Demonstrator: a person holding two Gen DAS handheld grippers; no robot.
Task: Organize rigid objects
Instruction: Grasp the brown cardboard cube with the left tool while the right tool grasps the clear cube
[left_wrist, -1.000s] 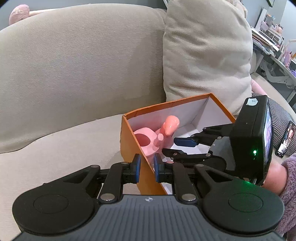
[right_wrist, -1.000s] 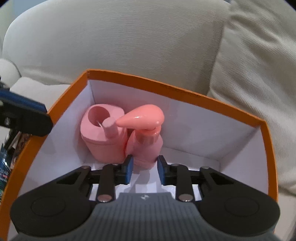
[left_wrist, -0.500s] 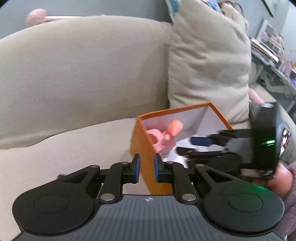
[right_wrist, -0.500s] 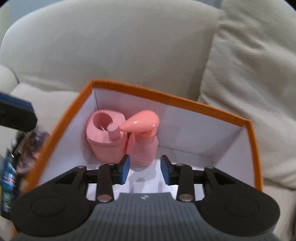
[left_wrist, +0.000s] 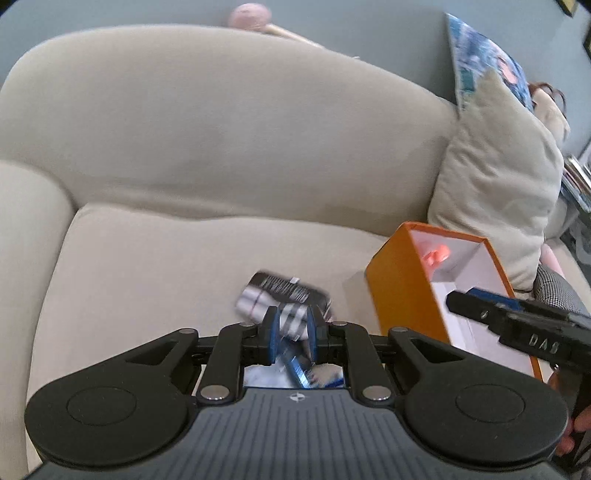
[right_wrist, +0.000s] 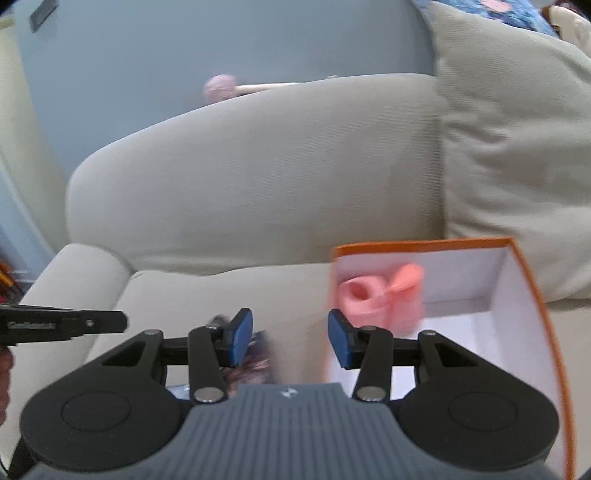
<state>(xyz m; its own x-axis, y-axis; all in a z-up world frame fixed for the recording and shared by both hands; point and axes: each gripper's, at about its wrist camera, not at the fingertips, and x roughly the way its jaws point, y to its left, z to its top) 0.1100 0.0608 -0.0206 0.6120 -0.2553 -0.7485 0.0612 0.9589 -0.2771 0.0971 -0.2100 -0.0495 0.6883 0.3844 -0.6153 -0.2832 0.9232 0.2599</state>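
Note:
An orange box with a white inside (left_wrist: 402, 295) (right_wrist: 532, 280) stands on the sofa seat. Two pink pump bottles (right_wrist: 380, 299) stand in its far corner; one pump top shows in the left wrist view (left_wrist: 436, 256). My left gripper (left_wrist: 291, 334) hovers over a striped dark packet (left_wrist: 284, 295) and other flat items lying on the seat; its jaws stand narrowly apart with nothing gripped. My right gripper (right_wrist: 290, 339) is open and empty, above the box's left wall. Its finger shows in the left wrist view (left_wrist: 480, 308).
A beige sofa backrest (left_wrist: 221, 140) runs behind. A beige cushion (left_wrist: 498, 177) leans behind the box, with a blue patterned cushion (left_wrist: 484, 70) beyond it. The armrest (right_wrist: 74, 280) is at left. A pink object (right_wrist: 219, 86) lies behind the backrest.
The right gripper let go of the pump bottle, opened wide and pulled back out of the box to the left. The left gripper swung left and back, now over the packets on the seat.

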